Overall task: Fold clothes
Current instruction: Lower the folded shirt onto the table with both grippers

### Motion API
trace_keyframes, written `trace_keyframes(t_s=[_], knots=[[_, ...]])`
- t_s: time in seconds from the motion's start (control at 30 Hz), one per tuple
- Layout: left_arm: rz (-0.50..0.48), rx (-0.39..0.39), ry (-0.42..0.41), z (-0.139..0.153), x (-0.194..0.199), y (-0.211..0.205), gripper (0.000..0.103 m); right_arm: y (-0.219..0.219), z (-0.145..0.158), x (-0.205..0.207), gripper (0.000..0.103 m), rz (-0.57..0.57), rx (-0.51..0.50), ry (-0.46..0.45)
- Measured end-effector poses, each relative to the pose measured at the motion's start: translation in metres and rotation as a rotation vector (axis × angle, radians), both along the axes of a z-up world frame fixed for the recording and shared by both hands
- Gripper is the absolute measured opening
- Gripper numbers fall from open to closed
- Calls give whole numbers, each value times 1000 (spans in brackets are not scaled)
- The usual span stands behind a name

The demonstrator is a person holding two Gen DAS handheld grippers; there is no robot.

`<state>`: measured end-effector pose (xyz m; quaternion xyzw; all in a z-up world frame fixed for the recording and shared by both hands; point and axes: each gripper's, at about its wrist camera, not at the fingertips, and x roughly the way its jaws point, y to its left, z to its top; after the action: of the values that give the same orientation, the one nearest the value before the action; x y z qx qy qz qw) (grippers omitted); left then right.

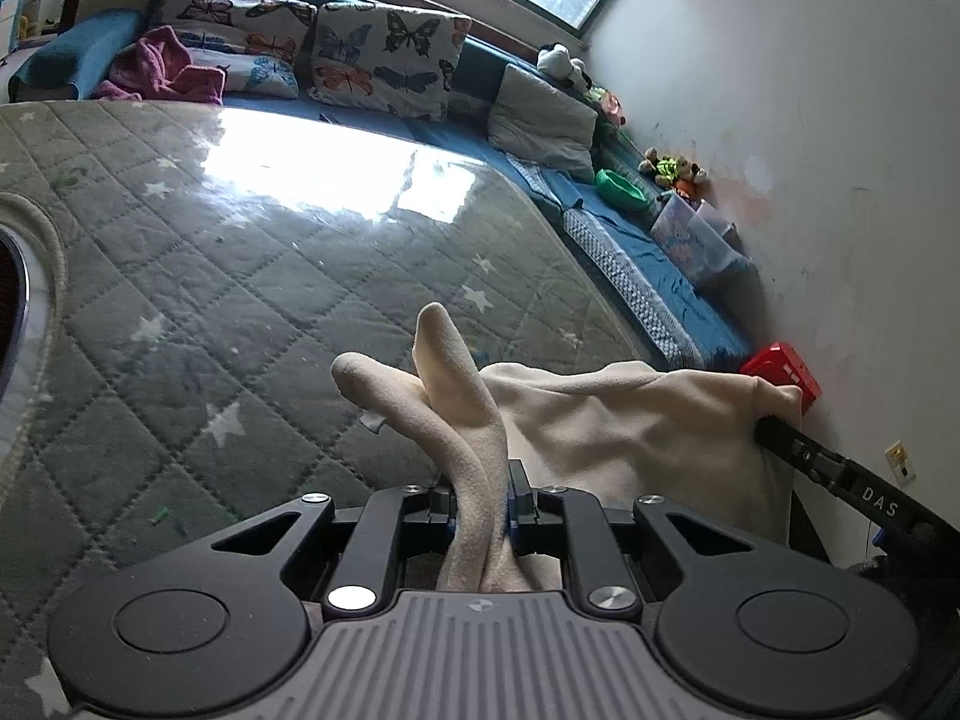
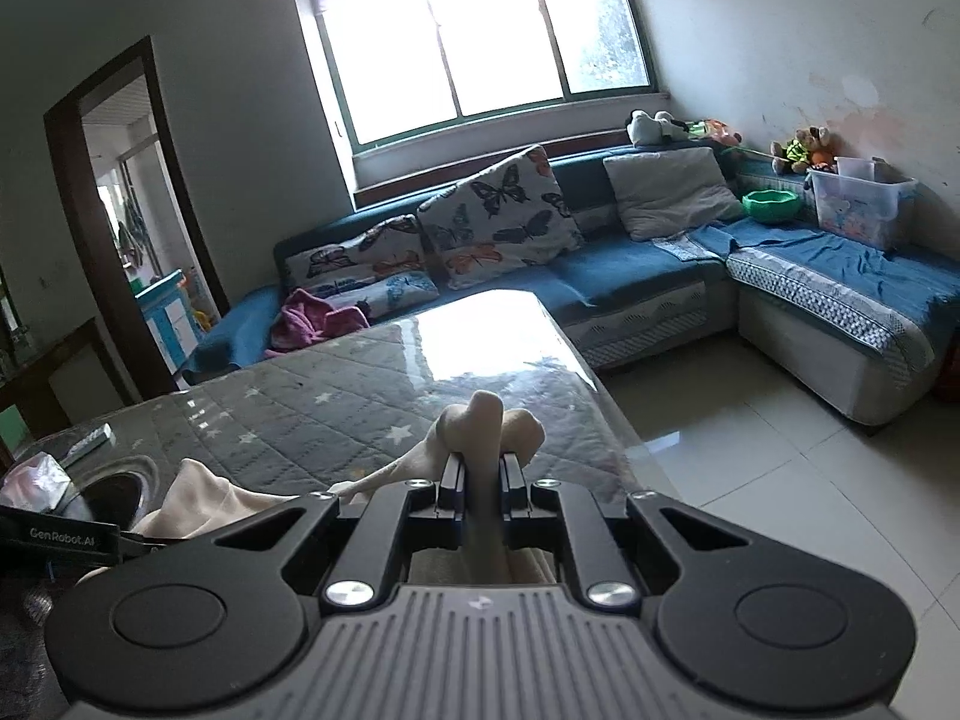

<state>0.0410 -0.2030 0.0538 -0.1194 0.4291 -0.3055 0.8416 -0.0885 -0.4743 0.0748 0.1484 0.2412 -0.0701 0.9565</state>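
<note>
Two grippers were each clamped on the cream garment (image 1: pixel 630 420): left gripper (image 1: pixel 483 507) and right gripper (image 2: pixel 480 480) both pinched bunched fleece, held up over the table's near right corner. Risk: thick rolls stuck past the fingers, so grip looked shallow; pulling apart could slip one end. Beyond, the quilted table cover (image 1: pixel 240 252) looked glossy, so cloth might slide off the right edge.

The right gripper (image 2: pixel 480 474) pinches a bunched fold of cream garment (image 2: pixel 489 420) that pokes up past its fingertips. More of the cloth trails to its left over the quilted grey table cover (image 2: pixel 312 402), and a blue sofa (image 2: pixel 600 270) stands beyond.
</note>
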Motion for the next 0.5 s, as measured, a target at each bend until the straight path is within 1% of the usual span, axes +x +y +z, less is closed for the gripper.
trace_keyframes(t_s=[0.5], knots=[[-17, 31, 36, -16, -6, -7, 15, -10, -20, 1, 9, -26, -7, 52]])
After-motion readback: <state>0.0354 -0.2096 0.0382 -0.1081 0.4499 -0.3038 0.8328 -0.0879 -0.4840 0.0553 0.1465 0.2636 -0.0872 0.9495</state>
